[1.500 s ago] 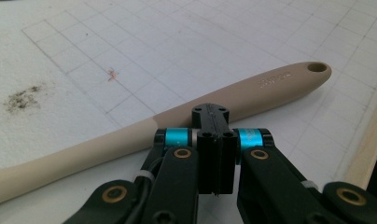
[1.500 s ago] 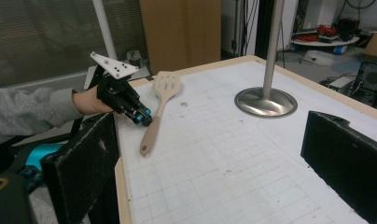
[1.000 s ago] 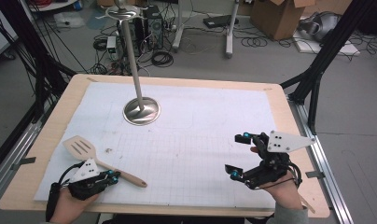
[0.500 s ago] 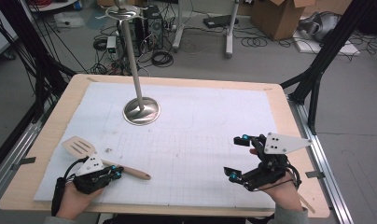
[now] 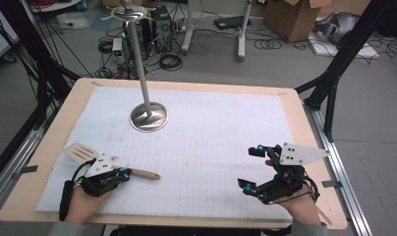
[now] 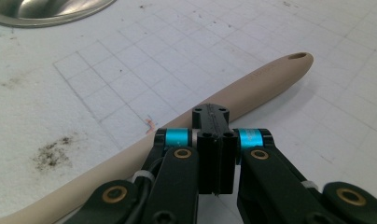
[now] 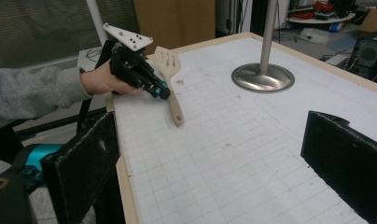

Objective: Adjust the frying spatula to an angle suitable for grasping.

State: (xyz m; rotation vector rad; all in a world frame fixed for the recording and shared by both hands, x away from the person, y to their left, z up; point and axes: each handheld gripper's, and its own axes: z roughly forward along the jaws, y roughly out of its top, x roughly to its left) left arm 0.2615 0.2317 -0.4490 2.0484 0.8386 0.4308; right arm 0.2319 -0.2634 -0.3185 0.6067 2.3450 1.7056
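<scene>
A wooden slotted spatula point(image 5: 81, 152) lies flat on the white grid mat point(image 5: 211, 128) at the front left, handle pointing right. My left gripper point(image 5: 124, 172) is shut, its closed jaws lying over the middle of the handle. In the left gripper view the two pads point(image 6: 210, 116) meet with nothing between them and the handle point(image 6: 266, 77) runs across just past them. From the right gripper view, the left gripper point(image 7: 161, 91) sits against the spatula point(image 7: 176, 112). My right gripper point(image 5: 248, 167) stands open at the front right, nothing between its fingers point(image 7: 84, 158).
A metal stand with a round base point(image 5: 149, 117) and a tall pole rises at the back left of the mat; its base also shows in the gripper views point(image 6: 46, 9) point(image 7: 262, 77). The wooden table edge point(image 5: 304, 128) frames the mat. Cables and boxes lie on the floor beyond.
My left hand has crept right along the spatula, and the handle's free end has swung slightly away from the front edge. The right gripper has stayed still.
</scene>
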